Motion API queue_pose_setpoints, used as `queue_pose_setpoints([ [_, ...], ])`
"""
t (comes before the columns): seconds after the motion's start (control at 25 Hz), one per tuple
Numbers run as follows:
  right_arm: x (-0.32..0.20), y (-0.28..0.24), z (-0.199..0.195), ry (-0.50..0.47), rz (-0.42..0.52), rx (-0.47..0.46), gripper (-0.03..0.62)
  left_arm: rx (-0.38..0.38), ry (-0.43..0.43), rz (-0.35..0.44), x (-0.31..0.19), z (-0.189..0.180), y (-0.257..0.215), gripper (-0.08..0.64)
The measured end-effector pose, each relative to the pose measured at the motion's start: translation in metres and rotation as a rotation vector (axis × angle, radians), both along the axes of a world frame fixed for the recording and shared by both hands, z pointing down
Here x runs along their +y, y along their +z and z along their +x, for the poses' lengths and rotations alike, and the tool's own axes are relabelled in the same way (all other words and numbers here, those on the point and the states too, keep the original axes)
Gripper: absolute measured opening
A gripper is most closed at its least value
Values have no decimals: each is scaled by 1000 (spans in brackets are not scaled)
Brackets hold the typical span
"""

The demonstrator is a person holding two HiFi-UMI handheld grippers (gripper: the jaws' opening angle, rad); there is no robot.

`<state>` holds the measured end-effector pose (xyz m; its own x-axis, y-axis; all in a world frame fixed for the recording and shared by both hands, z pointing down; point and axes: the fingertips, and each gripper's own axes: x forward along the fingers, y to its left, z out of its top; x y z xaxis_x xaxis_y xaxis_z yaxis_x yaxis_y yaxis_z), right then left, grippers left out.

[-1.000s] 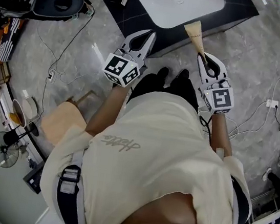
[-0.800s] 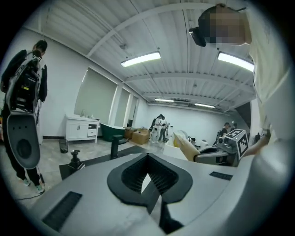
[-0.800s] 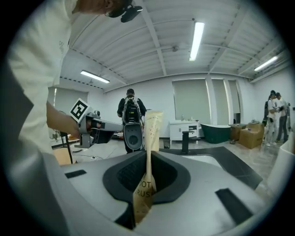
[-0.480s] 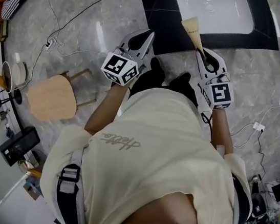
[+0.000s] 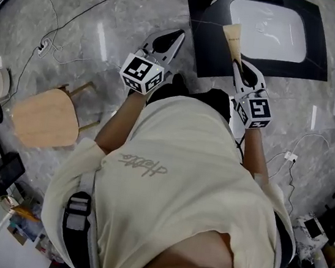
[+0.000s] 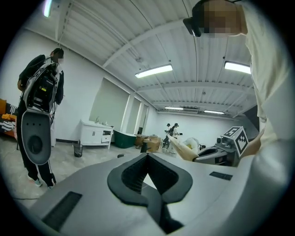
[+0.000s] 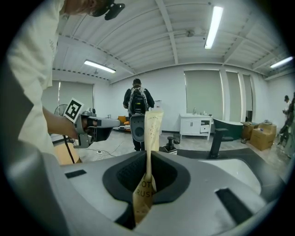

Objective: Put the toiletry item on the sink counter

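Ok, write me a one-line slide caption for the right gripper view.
Right gripper clamped on a tan paper packet, with the black sink counter and its faucet ahead.

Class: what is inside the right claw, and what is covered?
A tan paper packet is pinched in the right claw. Its top sticks out and its printed end shows; the pinched middle and the contents are hidden.

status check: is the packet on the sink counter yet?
Not yet. Done: the paper packet is picked up, clamped in the right gripper. In hand: the head view shows it held over the near edge of the black counter, not resting on it. Left: set it down beside the basin and let go. The left gripper is shut and empty.
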<state>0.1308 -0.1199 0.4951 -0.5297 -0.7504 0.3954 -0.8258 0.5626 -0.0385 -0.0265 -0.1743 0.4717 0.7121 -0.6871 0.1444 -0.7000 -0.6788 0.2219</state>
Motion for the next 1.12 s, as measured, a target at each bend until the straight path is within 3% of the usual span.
queue_pose_setpoints([
  [0.4, -52, 61, -59, -47, -172, 29, 21, 25, -72, -25, -34, -60, 16, 3],
  [0.76, -80, 123, -74, 1, -318, 43, 21, 23, -82, -88, -44, -74, 43, 3],
  [1.12, -97, 185, -76, 50, -437, 66, 21, -15, -38, -72, -71, -67, 38, 3],
])
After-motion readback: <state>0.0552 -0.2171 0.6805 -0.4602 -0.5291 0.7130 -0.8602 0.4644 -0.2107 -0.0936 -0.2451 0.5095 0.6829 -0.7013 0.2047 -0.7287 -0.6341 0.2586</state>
